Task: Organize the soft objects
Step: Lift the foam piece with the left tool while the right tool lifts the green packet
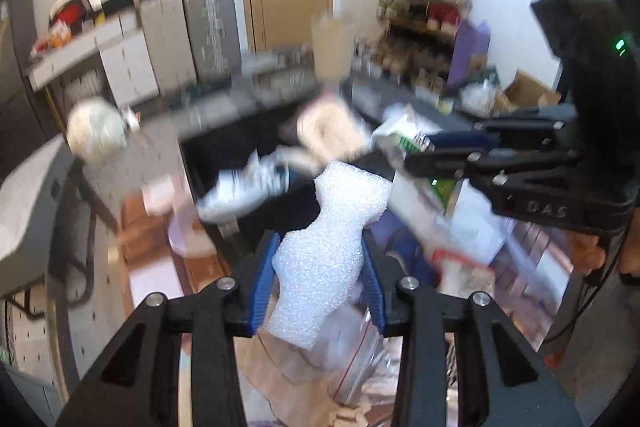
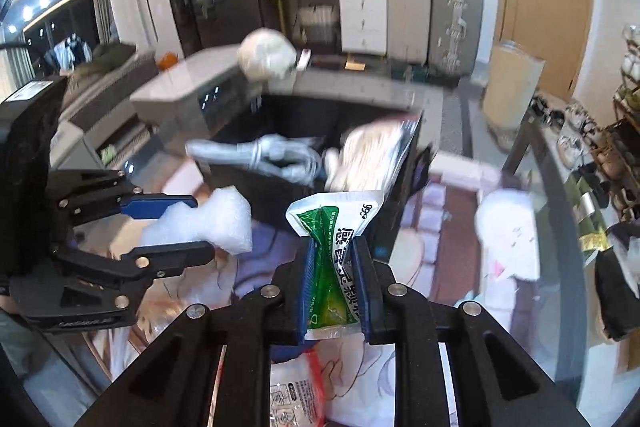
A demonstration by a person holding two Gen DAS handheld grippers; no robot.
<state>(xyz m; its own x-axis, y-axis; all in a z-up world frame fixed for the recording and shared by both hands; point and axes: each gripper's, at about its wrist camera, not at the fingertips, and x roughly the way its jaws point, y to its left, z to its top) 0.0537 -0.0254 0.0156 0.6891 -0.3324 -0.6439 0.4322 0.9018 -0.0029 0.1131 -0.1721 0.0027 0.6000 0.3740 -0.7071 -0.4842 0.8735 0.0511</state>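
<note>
— Left wrist view first: what has the left gripper (image 1: 320, 279) got?

— A piece of white foam sheet (image 1: 324, 251). Its blue pads (image 1: 262, 283) press on the foam from both sides, pinching it at a narrow waist, and the foam stands up out of the jaws and flares wider at the top.

— And the right one?

— In that same view the right gripper (image 1: 416, 147) comes in from the right edge, closed on a crumpled white and green sachet (image 1: 404, 139). Its own camera shows it better: the right gripper (image 2: 334, 279) has its jaws nearly together, and the green sachet (image 2: 334, 267), with printed characters on it, is squeezed between the blue pads and fans out above them.

— Where are they relative to each other?

— Side by side and apart. From the right wrist view the left gripper (image 2: 192, 227) sits at the left with the foam (image 2: 212, 223) sticking out past its fingertips.

— What lies beyond them?

— A black bin (image 2: 304, 131) straight ahead, holding a grey bundle (image 2: 272, 155) and a pale packet (image 2: 372, 151) leaning on its right wall. The picture is blurred there, so the grey thing is possibly rolled cloth. A clear zip bag with a red strip (image 1: 360, 355) lies below the left gripper on a cluttered surface.
</note>
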